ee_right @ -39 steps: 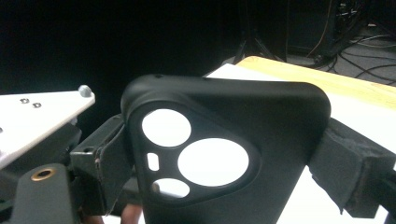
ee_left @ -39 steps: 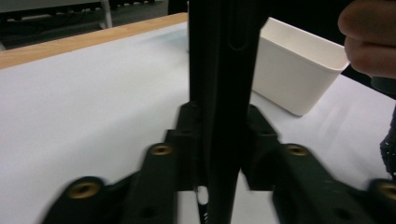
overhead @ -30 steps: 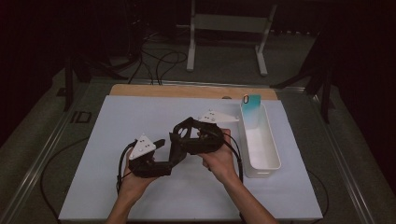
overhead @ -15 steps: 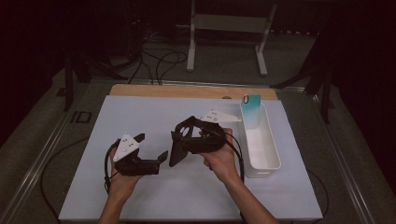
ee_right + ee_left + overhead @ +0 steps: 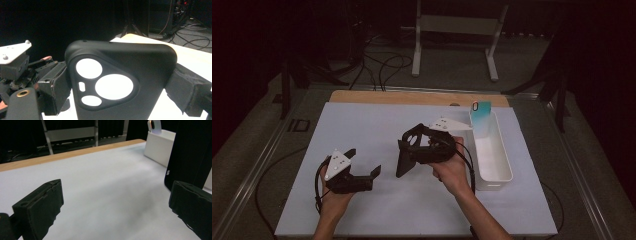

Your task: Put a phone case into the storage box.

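A black phone case (image 5: 403, 162) with camera cut-outs stands upright on the white mat, its lower edge resting on it. My right gripper (image 5: 411, 150) is shut on it, and in the right gripper view both pads press on the sides of the case (image 5: 120, 82). My left gripper (image 5: 363, 161) lies low at the front left, apart from the case. Its jaws have just been opening, and they stand wide with nothing between them in the left gripper view (image 5: 116, 205). There the case (image 5: 192, 152) rises at the right edge.
A long white bin (image 5: 494, 155) stands at the mat's right side with a teal phone (image 5: 482, 112) leaning at its far end. A bare wooden strip (image 5: 412, 97) runs along the back of the table. Metal stand legs and cables lie on the floor beyond.
My left gripper has pulled back from beside the case to the left and toward the front edge. The right gripper and the case have stayed put.
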Demonstrator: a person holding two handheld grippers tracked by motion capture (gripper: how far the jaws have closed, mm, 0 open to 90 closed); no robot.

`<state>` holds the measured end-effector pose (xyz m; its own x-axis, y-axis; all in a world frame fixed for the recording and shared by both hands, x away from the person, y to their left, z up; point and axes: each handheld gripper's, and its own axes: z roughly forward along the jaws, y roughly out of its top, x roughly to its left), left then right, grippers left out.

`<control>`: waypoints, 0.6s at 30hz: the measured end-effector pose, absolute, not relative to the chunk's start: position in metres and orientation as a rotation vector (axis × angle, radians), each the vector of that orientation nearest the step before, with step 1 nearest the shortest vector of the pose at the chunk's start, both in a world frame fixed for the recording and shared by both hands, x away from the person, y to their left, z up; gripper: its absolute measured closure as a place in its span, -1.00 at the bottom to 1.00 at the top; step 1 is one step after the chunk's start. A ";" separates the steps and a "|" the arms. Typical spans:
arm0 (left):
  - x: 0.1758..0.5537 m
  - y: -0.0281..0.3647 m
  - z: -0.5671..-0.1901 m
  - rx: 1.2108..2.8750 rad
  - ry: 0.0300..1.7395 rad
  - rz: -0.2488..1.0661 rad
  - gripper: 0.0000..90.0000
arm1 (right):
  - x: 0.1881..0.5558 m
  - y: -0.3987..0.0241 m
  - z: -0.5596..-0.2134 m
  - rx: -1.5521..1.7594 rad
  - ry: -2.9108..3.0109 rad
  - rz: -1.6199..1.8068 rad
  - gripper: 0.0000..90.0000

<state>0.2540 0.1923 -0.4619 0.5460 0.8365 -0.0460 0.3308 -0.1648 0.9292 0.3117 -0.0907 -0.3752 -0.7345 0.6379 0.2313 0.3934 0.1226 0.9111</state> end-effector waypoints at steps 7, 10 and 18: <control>0.246 0.203 -0.475 1.764 1.001 0.650 -0.99 | 0.313 -0.092 -0.372 1.014 2.166 1.640 -0.69; 0.243 0.208 -0.481 1.774 1.006 0.659 -0.99 | 0.314 -0.092 -0.371 1.013 2.166 1.631 -0.69; 0.240 0.216 -0.487 1.761 1.018 0.698 -0.99 | 0.320 -0.090 -0.372 0.997 2.164 1.592 -0.69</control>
